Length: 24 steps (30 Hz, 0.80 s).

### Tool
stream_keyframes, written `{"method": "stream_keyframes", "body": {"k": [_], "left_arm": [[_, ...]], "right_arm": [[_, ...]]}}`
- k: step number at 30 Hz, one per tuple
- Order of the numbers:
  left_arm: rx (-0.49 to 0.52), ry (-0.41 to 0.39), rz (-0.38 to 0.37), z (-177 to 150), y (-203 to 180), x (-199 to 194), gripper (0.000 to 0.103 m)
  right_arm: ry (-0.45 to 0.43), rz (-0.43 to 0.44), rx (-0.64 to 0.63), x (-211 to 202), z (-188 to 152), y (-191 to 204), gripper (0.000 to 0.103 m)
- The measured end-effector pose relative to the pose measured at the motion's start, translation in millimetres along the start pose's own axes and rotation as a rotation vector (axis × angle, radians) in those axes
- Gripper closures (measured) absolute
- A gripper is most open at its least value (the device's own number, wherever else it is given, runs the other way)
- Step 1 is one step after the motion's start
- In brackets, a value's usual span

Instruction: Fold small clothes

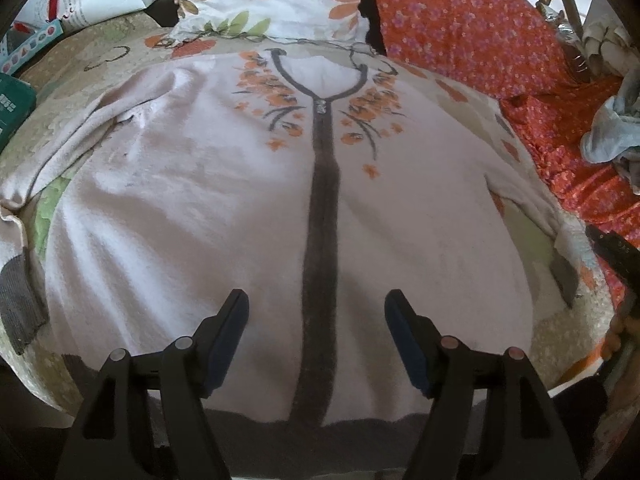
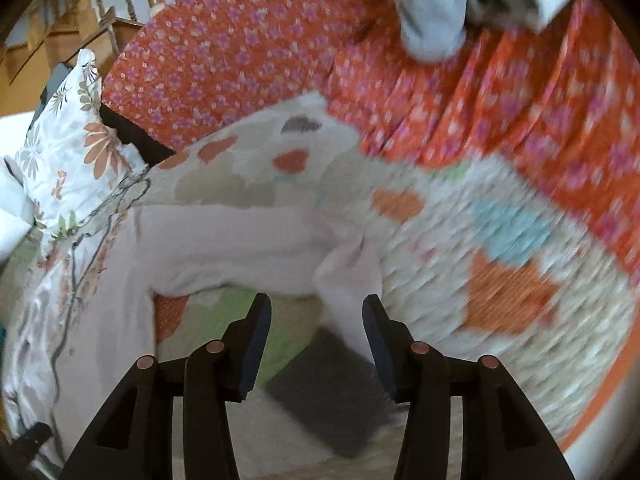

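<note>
Sweater (image 1: 224, 200): lies face up and spread flat on the bed (image 2: 520, 280), straight ahead of the left gripper (image 1: 316, 340); laid out like this so the sleeves can be folded in.
Left gripper: jaws wide apart over the hem, astride the dark middle stripe, holding nothing.
Right gripper (image 2: 316, 344): jaws part open, empty; the sleeve (image 2: 248, 240) with its grey cuff (image 2: 332, 392) lies just ahead and between them, probably the next grab.
Clothes pile (image 2: 432, 8): far ahead, waiting.

Pale pink zip cardigan (image 1: 224, 184), flat, front up, sleeves apparently outspread
</note>
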State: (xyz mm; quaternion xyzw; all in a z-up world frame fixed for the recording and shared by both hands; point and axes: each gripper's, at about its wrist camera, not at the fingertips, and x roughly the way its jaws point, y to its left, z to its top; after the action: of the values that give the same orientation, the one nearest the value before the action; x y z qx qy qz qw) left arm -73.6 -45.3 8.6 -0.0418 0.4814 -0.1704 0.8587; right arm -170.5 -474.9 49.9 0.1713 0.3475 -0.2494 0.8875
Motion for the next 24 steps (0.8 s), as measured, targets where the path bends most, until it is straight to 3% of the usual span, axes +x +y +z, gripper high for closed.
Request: {"method": "stream_keyframes", "body": {"k": [5, 11, 14, 15, 16, 17, 21, 24], "left_arm": [[0.012, -0.009, -0.010, 1.4, -3.1, -3.1, 0.032], [-0.009, 0.006, 0.000, -1.8, 2.1, -1.0, 0.031], [-0.012, 0.014, 0.007, -3.7, 4.7, 2.0, 0.031], [-0.012, 0.012, 0.009, -3.8, 4.8, 2.0, 0.031], [-0.011, 0.010, 0.010, -3.8, 5.0, 1.9, 0.031], [-0.012, 0.008, 0.011, -3.8, 5.5, 2.1, 0.031], [-0.030, 0.010, 0.009, -2.1, 9.6, 3.3, 0.031], [-0.041, 0.014, -0.003, 0.2, 11.4, 2.9, 0.031]], "right_arm": [[0.074, -0.041, -0.192, -6.5, -1.1, -3.1, 0.044], [0.180, 0.041, -0.441, 14.1, -57.2, 33.9, 0.044], [0.157, -0.054, -0.591, 29.0, -77.7, 54.4, 0.044], [0.145, -0.044, -0.578, 29.5, -75.7, 53.8, 0.051], [0.162, -0.023, -0.538, 30.6, -69.8, 49.2, 0.080], [0.174, -0.023, -0.496, 32.1, -62.2, 44.3, 0.096], [0.109, -0.041, -0.328, 20.6, -20.0, 10.3, 0.100], [0.019, -0.096, -0.135, -0.6, 25.3, -43.3, 0.100]]}}
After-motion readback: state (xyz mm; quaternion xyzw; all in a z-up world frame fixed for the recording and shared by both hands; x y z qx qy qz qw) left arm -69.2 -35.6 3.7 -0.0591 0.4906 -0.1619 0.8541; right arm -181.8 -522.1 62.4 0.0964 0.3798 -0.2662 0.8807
